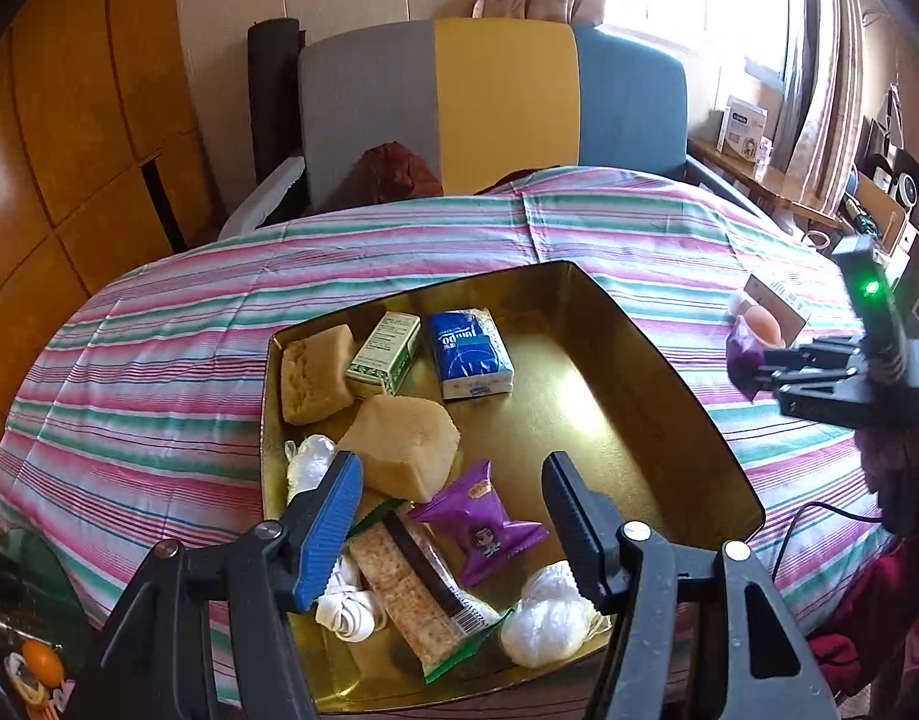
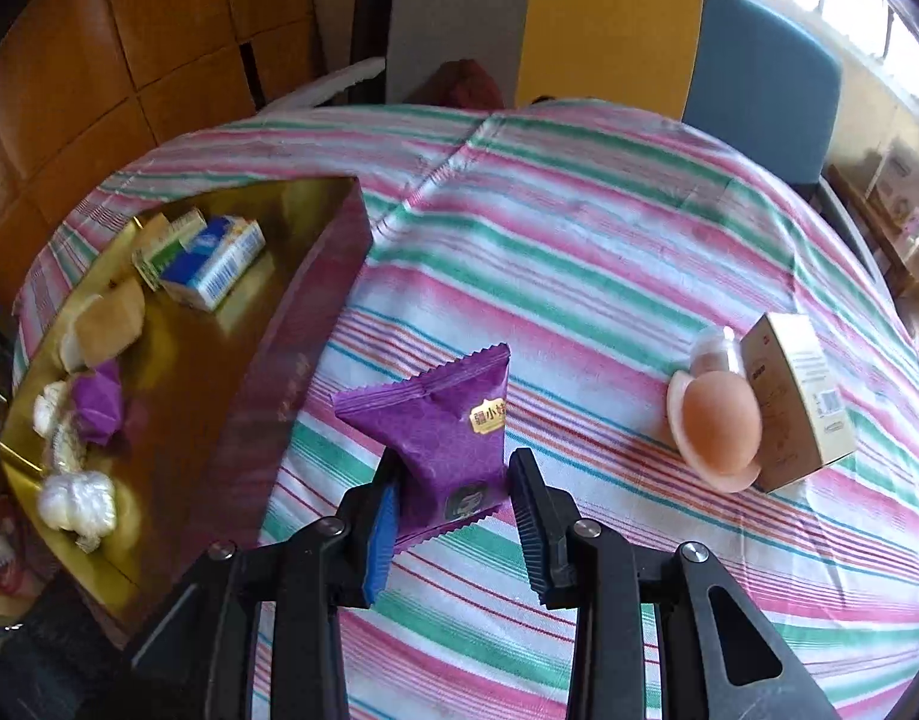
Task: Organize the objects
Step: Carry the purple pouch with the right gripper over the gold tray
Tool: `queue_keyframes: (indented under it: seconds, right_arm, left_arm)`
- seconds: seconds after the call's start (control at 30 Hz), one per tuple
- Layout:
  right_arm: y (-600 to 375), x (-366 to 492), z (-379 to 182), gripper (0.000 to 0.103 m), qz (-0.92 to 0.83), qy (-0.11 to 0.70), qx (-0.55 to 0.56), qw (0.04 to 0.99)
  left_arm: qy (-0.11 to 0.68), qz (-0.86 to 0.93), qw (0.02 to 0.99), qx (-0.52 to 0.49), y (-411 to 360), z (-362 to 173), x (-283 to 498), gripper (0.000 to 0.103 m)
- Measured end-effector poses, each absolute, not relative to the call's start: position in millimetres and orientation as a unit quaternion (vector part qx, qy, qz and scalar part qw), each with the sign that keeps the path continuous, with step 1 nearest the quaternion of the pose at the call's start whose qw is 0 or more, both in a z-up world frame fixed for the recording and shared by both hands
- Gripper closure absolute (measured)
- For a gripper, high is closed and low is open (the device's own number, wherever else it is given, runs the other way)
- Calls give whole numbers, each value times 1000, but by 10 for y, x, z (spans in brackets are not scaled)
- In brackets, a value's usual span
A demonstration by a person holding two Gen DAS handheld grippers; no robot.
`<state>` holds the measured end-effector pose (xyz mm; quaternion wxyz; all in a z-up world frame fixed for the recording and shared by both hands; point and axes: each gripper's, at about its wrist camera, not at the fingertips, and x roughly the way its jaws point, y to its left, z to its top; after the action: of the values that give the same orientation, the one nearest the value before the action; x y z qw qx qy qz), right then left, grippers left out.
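A gold tray (image 1: 669,360) with a dark red outer wall (image 2: 291,348) stands on the striped cloth. In it lie two bread pieces (image 1: 312,375), a green box (image 1: 384,351), a blue tissue pack (image 1: 468,354), a purple snack packet (image 1: 480,519), a cracker bar (image 1: 414,591) and white bundles (image 1: 546,615). My left gripper (image 1: 450,477) hangs open over the tray's near end, holding nothing. My right gripper (image 2: 456,462) is shut on a second purple snack packet (image 2: 441,426), just above the cloth to the right of the tray. In the left wrist view the right gripper (image 1: 759,381) appears at the far right.
A peach silicone piece (image 2: 714,426) and a beige box (image 2: 801,402) lie on the cloth right of the held packet. A grey, yellow and blue chair (image 1: 501,102) stands behind the table. A cluttered shelf (image 1: 753,162) runs along the window side.
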<state>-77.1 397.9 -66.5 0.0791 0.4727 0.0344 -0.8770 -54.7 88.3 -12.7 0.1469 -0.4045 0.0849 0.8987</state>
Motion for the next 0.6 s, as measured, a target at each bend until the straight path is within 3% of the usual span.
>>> queue_keyframes:
  seconds: [0.33,0.6]
  right_arm:
    - [3280,-803,-123,67,-883,54,445,141]
    - [2522,-967,-76,67,-863,83,460,190]
  left_arm:
    - [65,905,148,-395,717,-116,-475,40]
    - [46,906,134,-400,502,-169,-462,40]
